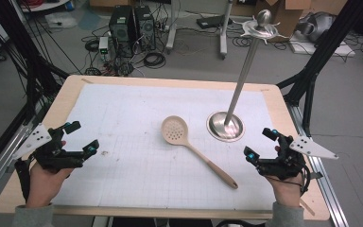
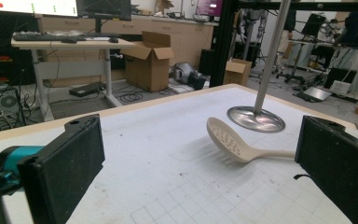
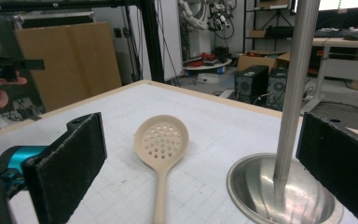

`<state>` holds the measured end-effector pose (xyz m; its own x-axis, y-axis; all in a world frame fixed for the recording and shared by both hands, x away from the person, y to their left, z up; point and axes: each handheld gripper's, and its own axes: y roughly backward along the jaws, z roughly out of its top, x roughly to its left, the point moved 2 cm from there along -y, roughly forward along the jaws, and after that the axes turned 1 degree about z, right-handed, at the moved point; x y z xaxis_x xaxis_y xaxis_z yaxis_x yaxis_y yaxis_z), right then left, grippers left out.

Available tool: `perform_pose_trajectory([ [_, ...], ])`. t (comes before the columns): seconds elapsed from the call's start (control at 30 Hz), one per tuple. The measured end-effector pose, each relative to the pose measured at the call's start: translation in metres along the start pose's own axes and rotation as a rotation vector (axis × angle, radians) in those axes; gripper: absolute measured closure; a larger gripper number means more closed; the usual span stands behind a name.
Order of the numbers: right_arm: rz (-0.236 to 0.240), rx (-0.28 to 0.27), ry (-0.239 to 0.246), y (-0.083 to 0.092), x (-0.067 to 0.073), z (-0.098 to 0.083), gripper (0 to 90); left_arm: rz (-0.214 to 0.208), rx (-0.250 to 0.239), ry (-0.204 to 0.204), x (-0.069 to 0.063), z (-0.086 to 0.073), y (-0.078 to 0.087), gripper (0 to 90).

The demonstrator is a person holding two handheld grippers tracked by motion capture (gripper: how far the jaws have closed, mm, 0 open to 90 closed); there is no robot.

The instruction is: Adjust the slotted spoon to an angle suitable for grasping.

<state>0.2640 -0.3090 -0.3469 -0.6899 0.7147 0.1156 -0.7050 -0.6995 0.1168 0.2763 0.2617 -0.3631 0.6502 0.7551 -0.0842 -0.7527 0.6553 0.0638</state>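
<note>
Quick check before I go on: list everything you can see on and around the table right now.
slotted spoon: 1, beige, lying mid-table, bowl toward the far side, handle toward the person
metal stand: 1, silver, round base right of the spoon's bowl, tall pole with hooks on top
mat: 1, white with grid, covering the tabletop
table: 1, light wood edge
computer towers: 2, black, on the floor beyond the table
left gripper: 1, black, near left, jaws open
right gripper: 1, black, near right, jaws open
</note>
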Motion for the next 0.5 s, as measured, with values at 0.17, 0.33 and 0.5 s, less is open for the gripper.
perform_pose_trajectory([
  [0.17,0.02,0.022,-0.001,-0.006,0.002,-0.001,0.4,0.01,-0.002,0.005,0.001,-0.001,0.003,1.8],
  [0.33,0.044,0.058,0.008,-0.013,0.007,-0.004,3.7,0.011,-0.005,0.006,0.001,-0.001,0.003,1.8],
  [0.5,0.078,0.111,0.011,-0.028,0.012,-0.012,21.2,0.004,0.008,0.007,0.002,-0.003,0.001,1.8],
])
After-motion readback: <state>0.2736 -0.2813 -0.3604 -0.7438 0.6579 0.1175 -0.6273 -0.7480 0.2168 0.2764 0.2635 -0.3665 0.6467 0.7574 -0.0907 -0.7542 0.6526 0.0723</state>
